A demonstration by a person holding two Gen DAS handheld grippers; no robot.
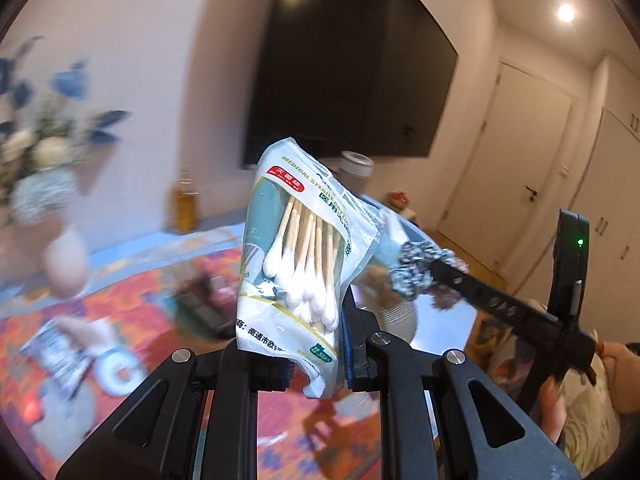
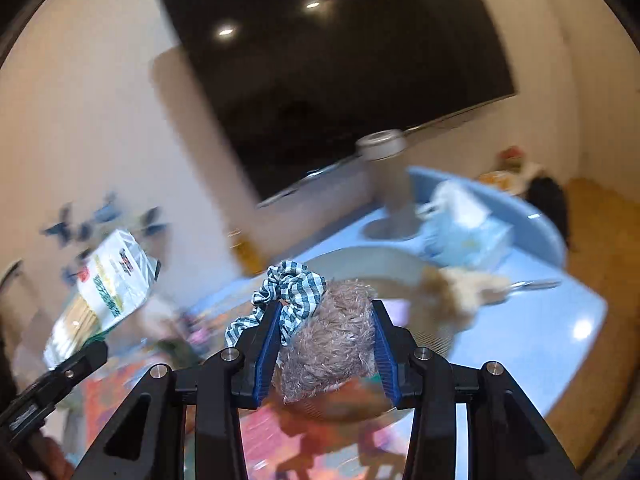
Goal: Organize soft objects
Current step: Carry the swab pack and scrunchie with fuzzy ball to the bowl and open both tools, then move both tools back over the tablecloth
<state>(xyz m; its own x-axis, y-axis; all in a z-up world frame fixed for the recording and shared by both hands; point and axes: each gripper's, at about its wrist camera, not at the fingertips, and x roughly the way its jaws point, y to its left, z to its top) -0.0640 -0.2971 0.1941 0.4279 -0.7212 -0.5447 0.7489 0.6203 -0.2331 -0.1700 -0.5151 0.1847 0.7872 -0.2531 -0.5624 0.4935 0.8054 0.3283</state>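
Observation:
My left gripper (image 1: 316, 344) is shut on a pale green bag of cotton swabs (image 1: 304, 248) and holds it upright above the table. The bag also shows at the left of the right wrist view (image 2: 108, 280). My right gripper (image 2: 326, 312) is shut on a brown furry scrunchie (image 2: 332, 340) and a blue-white checked scrunchie (image 2: 296, 284), both lifted off the table. In the left wrist view the right gripper (image 1: 424, 268) shows at the right with the checked scrunchie (image 1: 412, 268) at its tip.
A round plate (image 2: 368, 260) lies on the blue table (image 2: 540, 320) with a furry item (image 2: 460, 284) on it. A tissue box (image 2: 464, 228) and a metal cup (image 2: 384, 184) stand behind. A colourful mat (image 1: 140, 300) holds a tape roll (image 1: 116, 372). A flower vase (image 1: 48, 200) stands at left.

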